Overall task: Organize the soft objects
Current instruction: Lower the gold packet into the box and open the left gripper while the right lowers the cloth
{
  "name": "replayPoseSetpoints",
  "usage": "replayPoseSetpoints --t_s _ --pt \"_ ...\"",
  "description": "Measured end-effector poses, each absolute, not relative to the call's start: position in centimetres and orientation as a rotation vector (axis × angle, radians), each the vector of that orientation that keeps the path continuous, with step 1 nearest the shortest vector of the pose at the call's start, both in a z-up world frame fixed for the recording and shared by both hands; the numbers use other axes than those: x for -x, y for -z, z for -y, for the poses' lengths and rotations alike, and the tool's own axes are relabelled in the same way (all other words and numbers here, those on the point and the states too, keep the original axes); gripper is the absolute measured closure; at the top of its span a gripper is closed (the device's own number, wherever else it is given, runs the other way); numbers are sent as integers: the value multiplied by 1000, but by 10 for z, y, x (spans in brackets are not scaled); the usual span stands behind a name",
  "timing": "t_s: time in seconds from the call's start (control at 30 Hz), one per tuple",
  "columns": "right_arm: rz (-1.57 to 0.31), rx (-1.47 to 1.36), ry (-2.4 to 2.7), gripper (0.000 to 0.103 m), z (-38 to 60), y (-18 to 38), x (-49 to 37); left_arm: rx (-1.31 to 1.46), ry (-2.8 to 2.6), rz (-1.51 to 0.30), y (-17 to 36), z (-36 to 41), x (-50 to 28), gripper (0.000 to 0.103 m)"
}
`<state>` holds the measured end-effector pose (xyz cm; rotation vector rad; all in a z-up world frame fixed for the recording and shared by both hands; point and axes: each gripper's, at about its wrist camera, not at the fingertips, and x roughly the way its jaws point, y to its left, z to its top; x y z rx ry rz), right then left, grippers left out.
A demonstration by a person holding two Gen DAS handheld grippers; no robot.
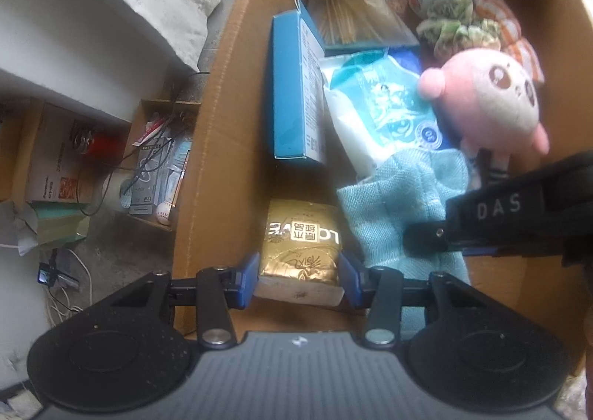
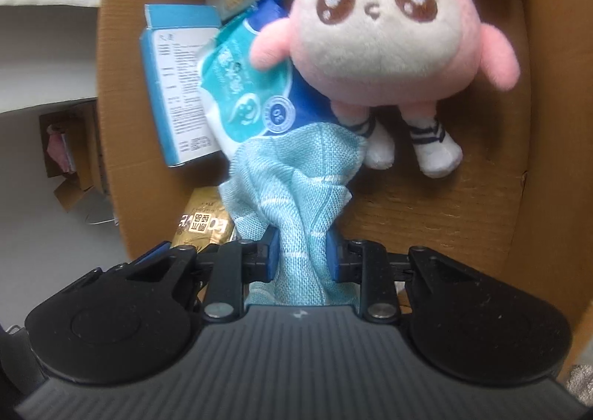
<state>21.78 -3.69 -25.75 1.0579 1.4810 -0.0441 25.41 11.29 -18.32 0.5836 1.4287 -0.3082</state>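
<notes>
Both grippers reach down into an open cardboard box (image 1: 222, 94). My left gripper (image 1: 298, 277) is shut on a gold foil packet (image 1: 302, 246), its blue pads pressing both sides. My right gripper (image 2: 301, 253) is shut on a bunched light-blue knitted cloth (image 2: 292, 179), which drapes onto the box floor; the same cloth (image 1: 404, 205) shows in the left wrist view under the right gripper's black body (image 1: 519, 212). A pink and cream plush doll (image 2: 381, 35) lies face up just beyond the cloth, its white feet toward me; the doll (image 1: 493, 105) also appears at the box's right side.
The box also holds a blue carton (image 1: 296, 94), a teal wipes pack (image 1: 378, 105), a packet of sticks (image 1: 352, 9), a green ruffled item (image 1: 456, 27) and an orange-striped item (image 1: 507, 27). Left of the box are a white cushion (image 1: 92, 5) and a smaller cluttered carton (image 1: 159, 160).
</notes>
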Motion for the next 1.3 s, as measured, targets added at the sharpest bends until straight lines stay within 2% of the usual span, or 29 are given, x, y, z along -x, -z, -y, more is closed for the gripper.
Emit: replayPoseSetpoints --t_s 0.2,0.27,0.43,0.53,0.7,0.77,0.83,1.13,1.3 --pt "-1502 -1119 118 77 29 285 -221 -605 304 -1432 195 -115 -261 52" --pt "-1497 -1129 129 72 24 291 -222 -594 294 -1431 194 -117 -265 47" --pt "-1485 -1120 121 56 20 301 -223 -525 306 -1433 181 -120 -272 39" --pt "-1490 -1124 116 50 25 295 -221 -501 309 -1417 170 -120 -275 37" --pt "-1441 -1139 114 53 45 258 -209 -486 297 -1399 156 -120 -277 37" --pt "-1421 -1116 98 60 49 243 -204 -493 290 -1389 154 -120 -277 38" --pt "-1418 -1123 82 77 50 237 -199 -482 284 -1389 153 -119 -276 37" --pt "-1551 -1129 83 79 39 278 -195 -474 239 -1372 157 -118 -272 37" --pt "-1515 -1117 43 76 46 266 -189 -430 215 -1344 141 -113 -268 37"
